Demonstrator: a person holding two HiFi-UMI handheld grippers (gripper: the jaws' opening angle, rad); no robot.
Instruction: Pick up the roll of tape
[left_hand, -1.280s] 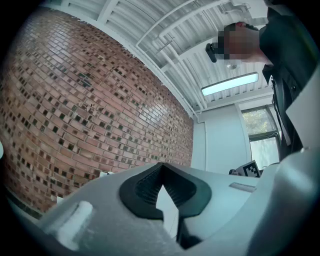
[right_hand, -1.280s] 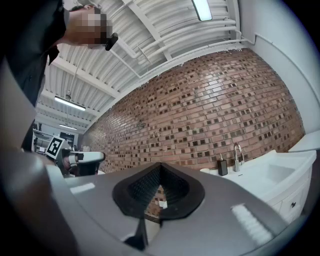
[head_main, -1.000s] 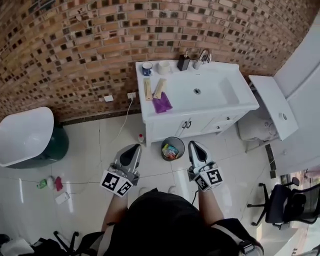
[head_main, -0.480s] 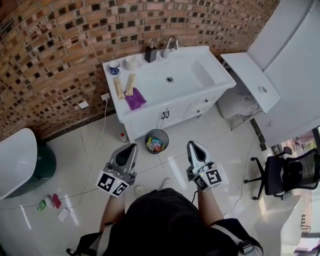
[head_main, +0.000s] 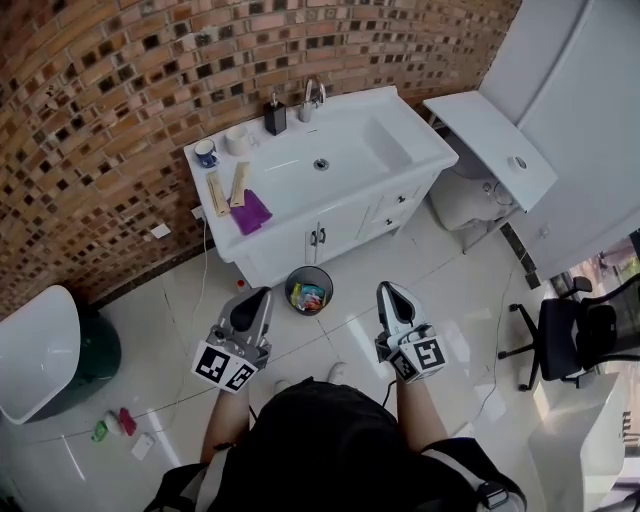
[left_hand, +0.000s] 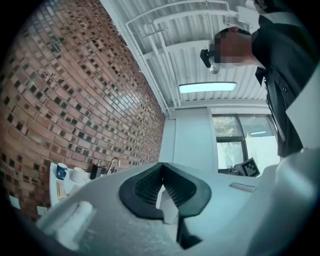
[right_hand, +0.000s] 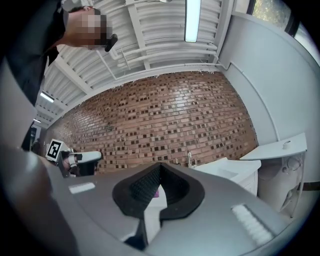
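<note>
A small white roll (head_main: 237, 138) that may be the tape stands at the back of the white sink counter (head_main: 400, 150), beside a blue mug (head_main: 205, 152); I see it again as a white roll (left_hand: 77, 174) in the left gripper view. Both grippers hang level over the tiled floor, well short of the counter. My left gripper (head_main: 262, 293) is shut with nothing in it, its jaws meeting at the tip (left_hand: 161, 165). My right gripper (head_main: 386, 287) is likewise shut and empty (right_hand: 159, 167).
On the counter lie a purple cloth (head_main: 250, 212), two wooden pieces (head_main: 228, 188), a soap bottle (head_main: 275, 116) and a faucet (head_main: 310, 93). A small bin (head_main: 308, 290) stands in front of the cabinet. A white tub (head_main: 40, 350) is left, an office chair (head_main: 580, 335) right.
The head view has swung: the sink unit has drifted left and the room at right has come into view. Both grippers keep their places in front of me, still shut.
</note>
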